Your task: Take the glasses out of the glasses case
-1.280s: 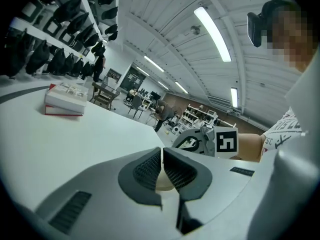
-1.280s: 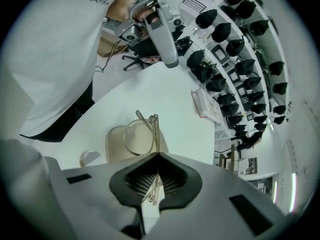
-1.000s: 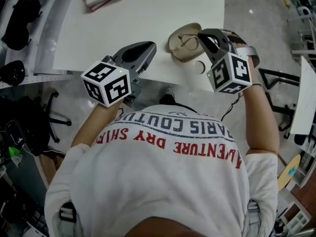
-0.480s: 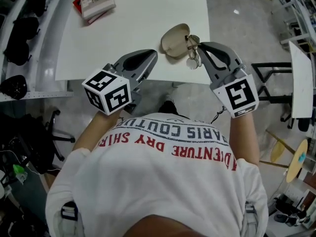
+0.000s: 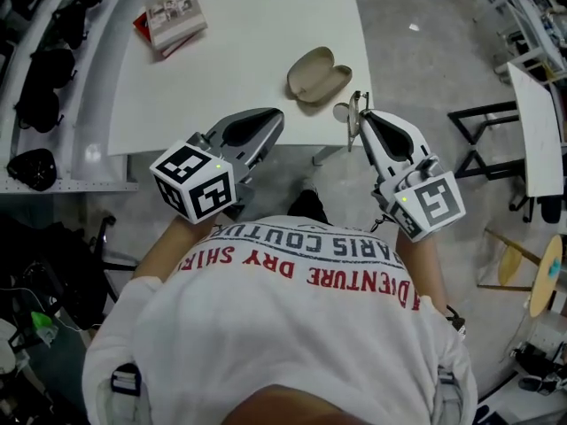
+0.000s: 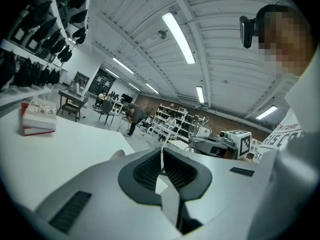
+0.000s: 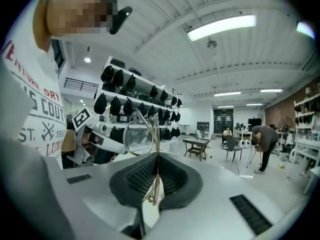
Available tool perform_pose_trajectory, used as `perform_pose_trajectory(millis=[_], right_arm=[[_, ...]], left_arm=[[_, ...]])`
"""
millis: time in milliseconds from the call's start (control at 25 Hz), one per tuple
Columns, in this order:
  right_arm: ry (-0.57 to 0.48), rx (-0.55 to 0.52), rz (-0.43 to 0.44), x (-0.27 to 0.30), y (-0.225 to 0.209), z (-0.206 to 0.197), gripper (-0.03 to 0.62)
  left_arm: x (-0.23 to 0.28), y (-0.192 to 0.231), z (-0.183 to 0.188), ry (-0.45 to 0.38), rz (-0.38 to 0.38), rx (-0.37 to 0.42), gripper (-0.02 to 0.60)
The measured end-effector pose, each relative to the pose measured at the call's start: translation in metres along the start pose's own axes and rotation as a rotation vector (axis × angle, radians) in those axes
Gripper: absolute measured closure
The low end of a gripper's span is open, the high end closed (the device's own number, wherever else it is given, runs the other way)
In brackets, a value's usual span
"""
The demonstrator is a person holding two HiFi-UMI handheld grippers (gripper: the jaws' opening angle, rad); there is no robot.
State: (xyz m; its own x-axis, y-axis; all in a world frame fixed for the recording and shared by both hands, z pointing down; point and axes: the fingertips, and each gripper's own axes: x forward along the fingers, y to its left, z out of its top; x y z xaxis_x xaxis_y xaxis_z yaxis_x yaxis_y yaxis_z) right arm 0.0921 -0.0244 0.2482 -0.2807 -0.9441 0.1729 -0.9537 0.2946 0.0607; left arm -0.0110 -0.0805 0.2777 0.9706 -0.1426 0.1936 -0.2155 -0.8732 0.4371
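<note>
A beige glasses case lies on the white table near its front right corner, with no glasses in it. My right gripper is shut on the thin gold-rimmed glasses and holds them in the air just off the table's front edge. In the right gripper view the frame is pinched between the pads and a round lens sticks up. My left gripper hovers over the table's front edge, shut and empty.
A stack of books lies at the table's far left corner, also in the left gripper view as books. Shelves of dark items run along the left. A black-legged stand and another white table are at the right.
Both grippers drew back from the table toward the person and rose. The right gripper rolled and carried the glasses out of the case to beyond the table's front edge.
</note>
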Motion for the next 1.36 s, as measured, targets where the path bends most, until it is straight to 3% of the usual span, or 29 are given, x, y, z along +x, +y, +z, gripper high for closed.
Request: perform_pose_trajectory(millis=[480,1360], right_arm=[[-0.055,0.178,-0.004,-0.013,0.010,-0.021,0.566],[-0.011,0.199,0.044,0.006,-0.007,-0.038,0.567]], left_arm=[[0.006,-0.009,-0.021,0.069,-0.030,0.005,0.546],[0.030,0.006,-0.024,0.071,-0.005,-0.036,0.546]])
